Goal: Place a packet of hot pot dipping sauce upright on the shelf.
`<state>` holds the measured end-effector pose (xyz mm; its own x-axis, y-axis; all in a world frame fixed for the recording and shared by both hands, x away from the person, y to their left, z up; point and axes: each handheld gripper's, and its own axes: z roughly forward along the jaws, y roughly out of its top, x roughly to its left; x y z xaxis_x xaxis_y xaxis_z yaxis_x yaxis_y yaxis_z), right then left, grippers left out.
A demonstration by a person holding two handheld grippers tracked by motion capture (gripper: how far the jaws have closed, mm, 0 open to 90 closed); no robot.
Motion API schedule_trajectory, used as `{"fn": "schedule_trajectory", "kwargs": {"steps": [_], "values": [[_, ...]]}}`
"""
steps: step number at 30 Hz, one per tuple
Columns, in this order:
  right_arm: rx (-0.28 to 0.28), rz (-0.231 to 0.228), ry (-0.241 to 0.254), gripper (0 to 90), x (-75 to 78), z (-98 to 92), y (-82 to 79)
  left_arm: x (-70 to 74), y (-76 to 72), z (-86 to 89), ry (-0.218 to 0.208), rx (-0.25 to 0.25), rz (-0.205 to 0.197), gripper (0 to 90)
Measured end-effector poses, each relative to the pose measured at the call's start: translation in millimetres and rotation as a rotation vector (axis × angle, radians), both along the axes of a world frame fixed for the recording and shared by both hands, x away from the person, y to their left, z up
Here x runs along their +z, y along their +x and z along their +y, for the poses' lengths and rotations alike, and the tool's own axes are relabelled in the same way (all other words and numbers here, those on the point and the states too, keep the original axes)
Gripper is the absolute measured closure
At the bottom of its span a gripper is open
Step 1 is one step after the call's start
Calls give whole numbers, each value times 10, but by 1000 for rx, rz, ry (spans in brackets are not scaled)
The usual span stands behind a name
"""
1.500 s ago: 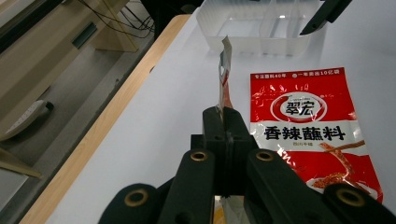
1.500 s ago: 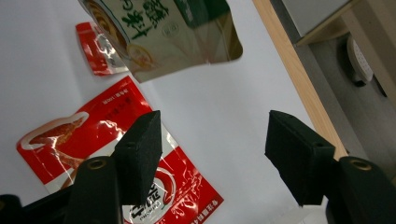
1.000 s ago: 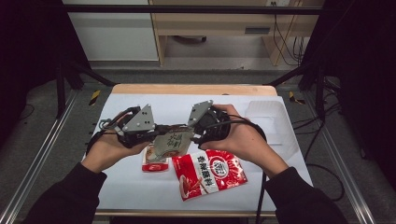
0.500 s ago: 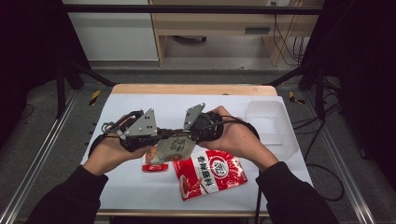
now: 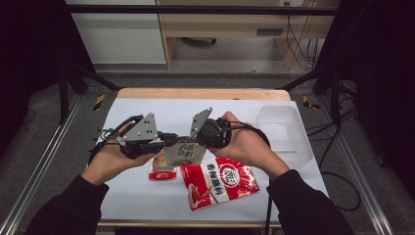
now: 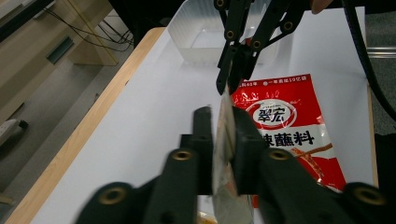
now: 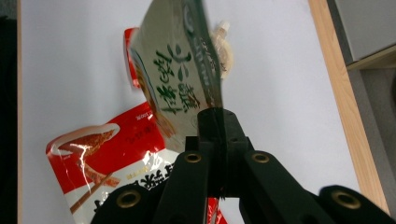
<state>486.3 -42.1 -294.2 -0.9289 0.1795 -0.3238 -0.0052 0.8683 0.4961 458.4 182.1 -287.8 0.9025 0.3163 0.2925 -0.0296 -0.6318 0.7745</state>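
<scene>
The white-topped table with a pale wooden edge (image 5: 147,205) carries everything, and near its far right corner stands a clear plastic rectangular tub (image 5: 279,120). In front of the person lies a large red glossy sauce packet with white lettering (image 5: 220,183), flat on the table, and just left of it a smaller red and white sachet (image 5: 161,172). Above these, held clear of the table between the two hands, is a silvery-grey foil pouch printed with dark green characters (image 5: 185,152). The right gripper (image 7: 215,116) has just been closing, and its black jaws now pinch one edge of the pouch tightly, the pouch hanging edge-on before its camera. The left gripper (image 6: 222,135) has just been easing apart; the opposite edge of the pouch sits between its jaws, which stand close on either side, though I cannot tell whether the pads press on it.
</scene>
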Motion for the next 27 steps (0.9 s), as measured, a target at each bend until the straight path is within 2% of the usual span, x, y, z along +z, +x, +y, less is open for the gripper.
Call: {"fn": "schedule_trajectory", "kwargs": {"steps": [2,4,5,7,8,11,12,14,19,22,24,27], "values": [[-4,-7,-26,900,25,16,18,-12,10,28,-1,16,3,664],[-7,-12,-38,900,41,20,31,-24,14,44,-1,21,6,628],[-12,-15,-44,900,58,20,42,-37,19,60,2,25,16,581],[-20,-23,-54,900,88,13,59,-82,26,88,28,49,26,471],[-26,-24,-56,900,104,6,64,-109,29,105,46,61,22,436],[-38,-30,-65,900,151,-25,81,-197,48,161,73,94,49,351],[-43,-35,-65,900,171,-46,97,-235,52,202,91,129,52,318],[-54,-40,-73,900,192,-68,101,-264,40,245,84,144,54,270],[-72,-49,-93,900,250,-135,107,-345,-5,324,95,178,64,209],[-96,-43,-90,900,308,-229,113,-447,-57,395,108,219,74,168],[-109,-50,-89,900,354,-308,105,-526,-115,452,111,235,69,152],[-116,-68,-75,900,430,-443,77,-663,-178,555,107,261,85,136]]}}
